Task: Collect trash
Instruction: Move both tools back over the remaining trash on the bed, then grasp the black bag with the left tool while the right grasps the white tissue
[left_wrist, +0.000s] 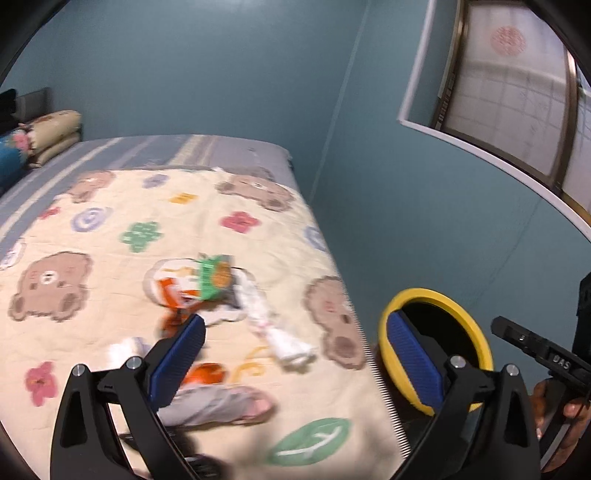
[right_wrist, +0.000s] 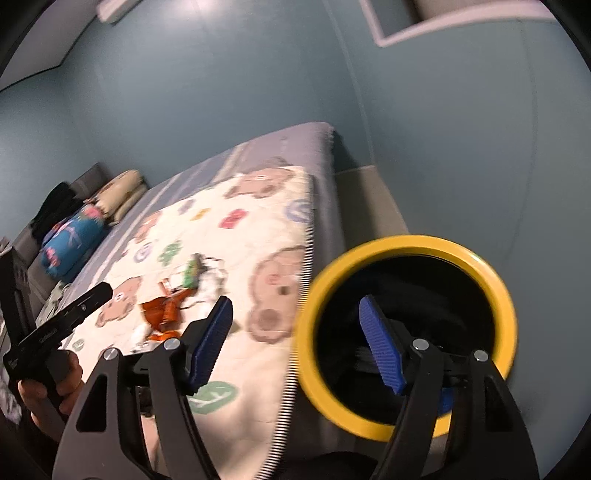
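Observation:
Trash lies in a loose pile on the bear-print quilt (left_wrist: 103, 314): a green wrapper (left_wrist: 214, 275), an orange wrapper (left_wrist: 175, 295), a crumpled white piece (left_wrist: 275, 332) and a grey-pink scrap (left_wrist: 221, 404). My left gripper (left_wrist: 295, 321) hangs open above the pile with nothing between its blue pads. A yellow-rimmed bin (left_wrist: 424, 293) stands beside the bed on the right. In the right wrist view my right gripper (right_wrist: 295, 306) is open and empty. Its right finger is over the dark mouth of the bin (right_wrist: 406, 242) and its left finger over the quilt (right_wrist: 258, 369). The wrappers (right_wrist: 166, 310) lie further left.
Pillows (left_wrist: 51, 133) and a blue bundle (right_wrist: 70, 243) sit at the head of the bed. Teal walls close in behind and to the right, with a window (left_wrist: 498, 92) high up. A narrow strip of floor (right_wrist: 365, 206) runs between bed and wall.

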